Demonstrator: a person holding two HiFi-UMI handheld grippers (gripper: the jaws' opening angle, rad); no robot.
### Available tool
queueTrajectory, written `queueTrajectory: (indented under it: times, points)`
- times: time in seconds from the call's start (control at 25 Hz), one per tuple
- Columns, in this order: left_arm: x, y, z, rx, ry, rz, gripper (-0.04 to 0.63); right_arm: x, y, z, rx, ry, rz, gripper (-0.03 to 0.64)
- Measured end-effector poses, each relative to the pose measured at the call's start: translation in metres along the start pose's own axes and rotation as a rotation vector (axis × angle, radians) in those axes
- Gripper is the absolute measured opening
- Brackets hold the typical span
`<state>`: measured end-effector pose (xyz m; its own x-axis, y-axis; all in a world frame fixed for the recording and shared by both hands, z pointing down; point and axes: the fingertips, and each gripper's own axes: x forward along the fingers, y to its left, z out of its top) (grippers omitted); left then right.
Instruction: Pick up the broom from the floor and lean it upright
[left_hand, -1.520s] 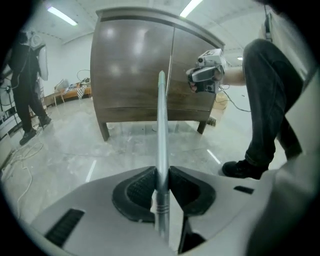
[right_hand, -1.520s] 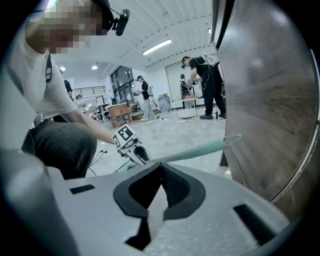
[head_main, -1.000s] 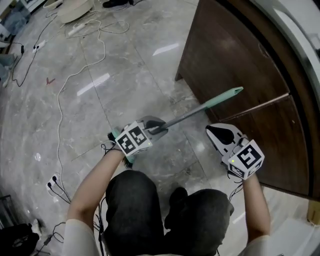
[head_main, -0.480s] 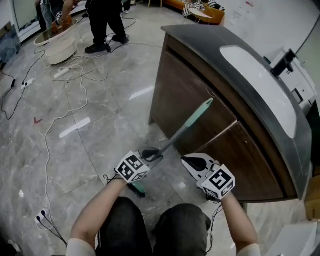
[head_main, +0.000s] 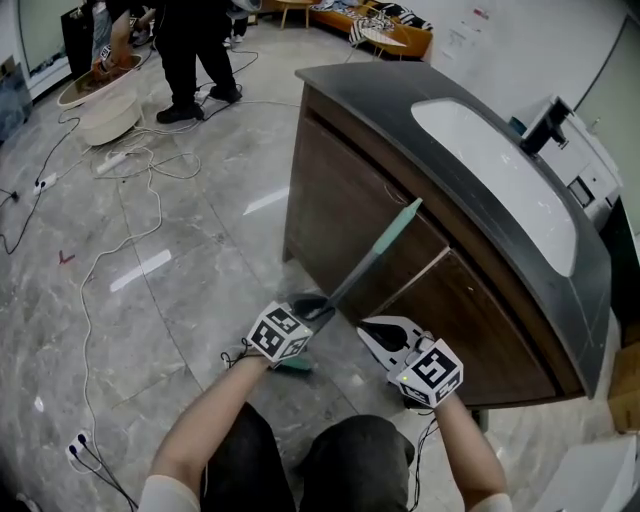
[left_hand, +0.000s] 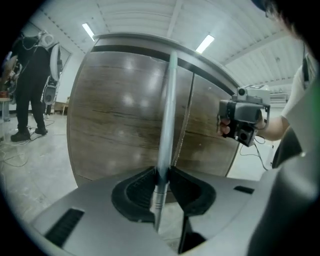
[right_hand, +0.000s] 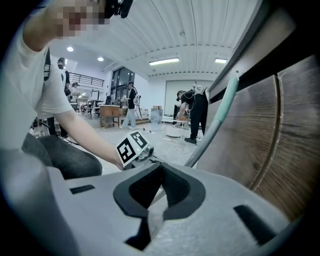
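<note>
**A:** What is the left gripper (head_main: 312, 310) doing with the broom (head_main: 362, 268)?

**B:** It is clamping the metal handle low down. In the left gripper view both pads are pressing on the tube from either side. The right gripper (head_main: 368, 328) is carrying nothing, and its jaws are sitting together just beside the handle, on the cabinet side.

**A:** And which way is the broom lying?

**B:** Its long axis is running from the left gripper up and away toward the wooden cabinet (head_main: 330, 190). The green grip (head_main: 402, 222) is pointing at the cabinet front, just under the dark countertop (head_main: 400, 110). The teal broom head (head_main: 294, 366) is hanging low behind the gripper, near the person's knees. I cannot tell whether it is touching the floor (head_main: 180, 260), or whether the green tip is meeting the wood.

**A:** So what is the lean turning on?

**B:** I would say the handle is slanting too far over to count as upright. The top is already aiming at the cabinet, so the head probably needs planting on the floor closer to its base. The left gripper is the one doing the steering. The right one is near enough to steady the handle higher up if it starts sliding sideways along the curved front.
</note>
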<state>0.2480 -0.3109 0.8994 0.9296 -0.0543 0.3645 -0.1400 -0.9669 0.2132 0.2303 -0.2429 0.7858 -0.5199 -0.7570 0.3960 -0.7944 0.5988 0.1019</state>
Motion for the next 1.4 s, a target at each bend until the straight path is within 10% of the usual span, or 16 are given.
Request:
queueTrajectory:
  times: [1.0, 1.4]
  points:
    - [-0.043, 0.01, -0.043, 0.01, -0.07, 0.037, 0.166, 0.048, 0.011, -0.061, 0.155, -0.01, -0.036, 0.002]
    - [-0.074, 0.02, -0.082, -0.007, -0.107, 0.101, 0.033, 0.087, 0.015, -0.087, 0.208, 0.007, -0.024, 0.0]
